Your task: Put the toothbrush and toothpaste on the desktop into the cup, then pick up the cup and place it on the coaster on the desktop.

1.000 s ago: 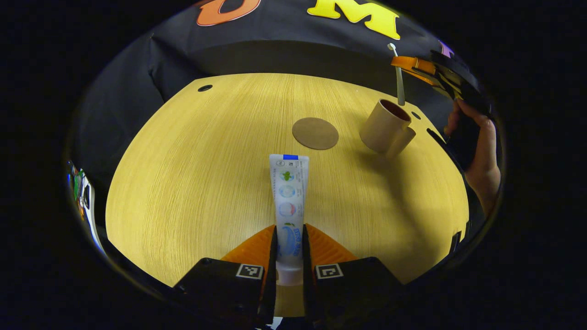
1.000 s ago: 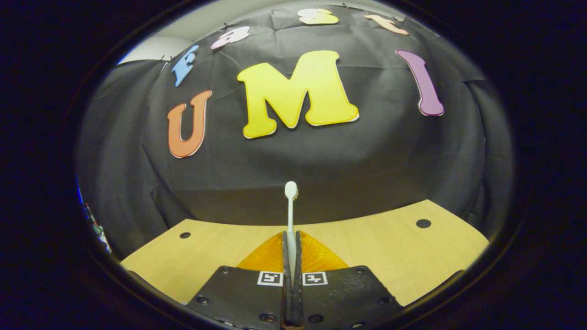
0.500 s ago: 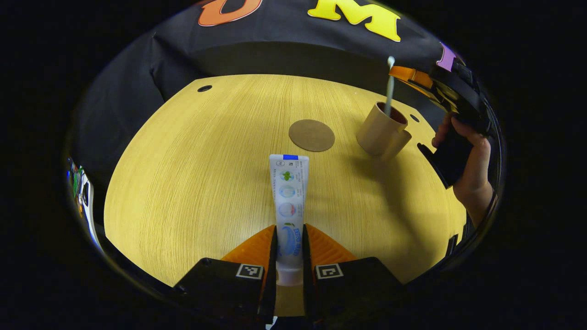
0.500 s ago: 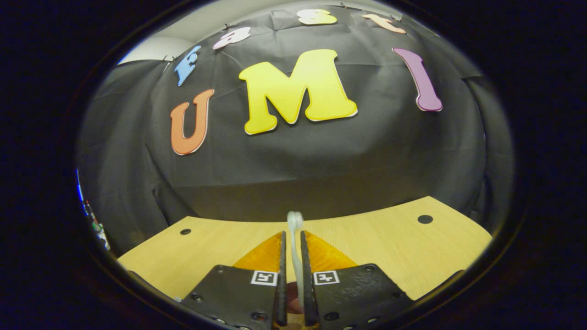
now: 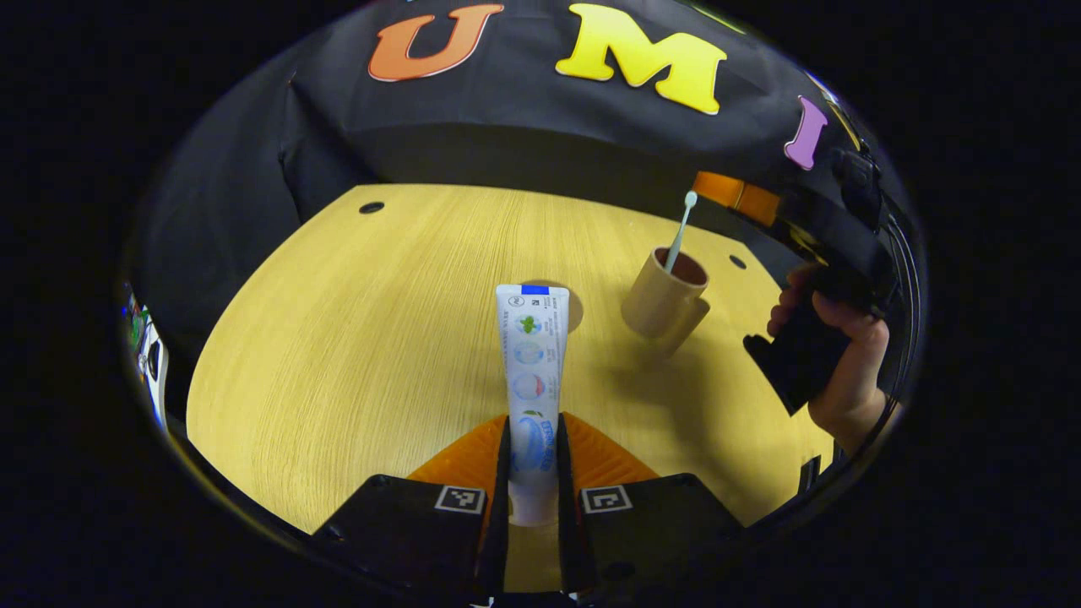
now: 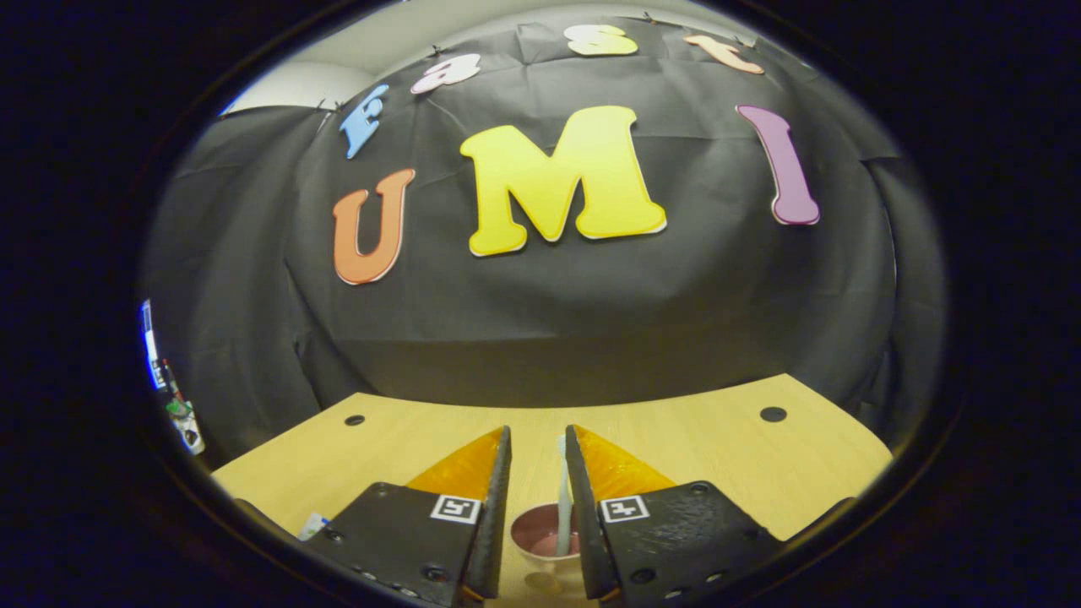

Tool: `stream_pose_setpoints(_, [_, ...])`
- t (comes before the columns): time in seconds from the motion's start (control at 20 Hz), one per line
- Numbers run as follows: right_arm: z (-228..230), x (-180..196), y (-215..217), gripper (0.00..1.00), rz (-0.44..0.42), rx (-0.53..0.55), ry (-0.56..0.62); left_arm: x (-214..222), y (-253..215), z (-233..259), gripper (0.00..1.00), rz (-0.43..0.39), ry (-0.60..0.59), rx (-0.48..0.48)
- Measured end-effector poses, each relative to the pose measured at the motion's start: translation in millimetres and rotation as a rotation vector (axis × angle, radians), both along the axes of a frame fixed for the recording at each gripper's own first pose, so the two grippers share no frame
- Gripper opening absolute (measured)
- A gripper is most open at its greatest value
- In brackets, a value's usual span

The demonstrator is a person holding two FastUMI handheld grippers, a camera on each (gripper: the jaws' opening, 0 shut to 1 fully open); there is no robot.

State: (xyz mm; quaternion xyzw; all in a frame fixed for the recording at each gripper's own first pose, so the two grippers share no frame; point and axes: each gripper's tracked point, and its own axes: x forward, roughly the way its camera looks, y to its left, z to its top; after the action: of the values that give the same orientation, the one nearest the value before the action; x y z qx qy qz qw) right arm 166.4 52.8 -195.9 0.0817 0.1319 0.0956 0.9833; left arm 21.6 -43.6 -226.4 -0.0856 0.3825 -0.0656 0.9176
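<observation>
My left gripper (image 5: 533, 422) is shut on the cap end of a white toothpaste tube (image 5: 530, 355), which points away from me above the wooden table (image 5: 338, 338). The brown coaster (image 5: 575, 312) peeks out from behind the tube's far end. To its right stands the tan cup (image 5: 663, 300) with the white toothbrush (image 5: 679, 236) leaning inside it. My right gripper (image 5: 718, 187), held by a hand (image 5: 844, 371), hovers just beyond and above the cup. In the right gripper view, my right gripper (image 6: 537, 435) is open, with the cup (image 6: 540, 536) and toothbrush (image 6: 563, 498) below, the brush close to the right finger.
The table has small dark holes at the far left (image 5: 371, 207) and behind the cup (image 5: 737, 262). Black cloth (image 6: 540, 295) closes off the back of the table. A wide stretch of bare wood lies left of the tube.
My right gripper has opened and let go of the toothbrush, which has dropped into the cup. My left gripper has shifted with the tube, whose end now covers most of the coaster.
</observation>
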Motion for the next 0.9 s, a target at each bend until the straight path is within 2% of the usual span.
stream_pose_setpoints(0.05, [7,-4,-4,0.41,0.003,-0.007,-0.01,12,-6,11,0.28,-0.006,-0.043,-0.002])
stream_pose_setpoints(0.1, [14,-9,-8,0.51,0.005,-0.013,-0.022,23,-12,20,0.28,-0.014,-0.081,-0.004])
stream_pose_setpoints(0.25, [26,-21,-21,0.57,-0.003,-0.023,-0.037,41,-23,41,0.27,-0.032,-0.18,-0.008])
stream_pose_setpoints(0.35, [30,-27,-30,0.65,-0.009,-0.031,-0.035,53,-33,58,0.27,-0.048,-0.254,-0.018])
stream_pose_setpoints(0.5, [34,-36,-49,0.7,-0.034,-0.034,-0.026,75,-58,75,0.27,-0.08,-0.366,-0.054])
stream_pose_setpoints(0.9, [27,-61,-106,0.82,-0.074,-0.119,0.012,142,-114,101,0.27,-0.139,-0.605,-0.053])
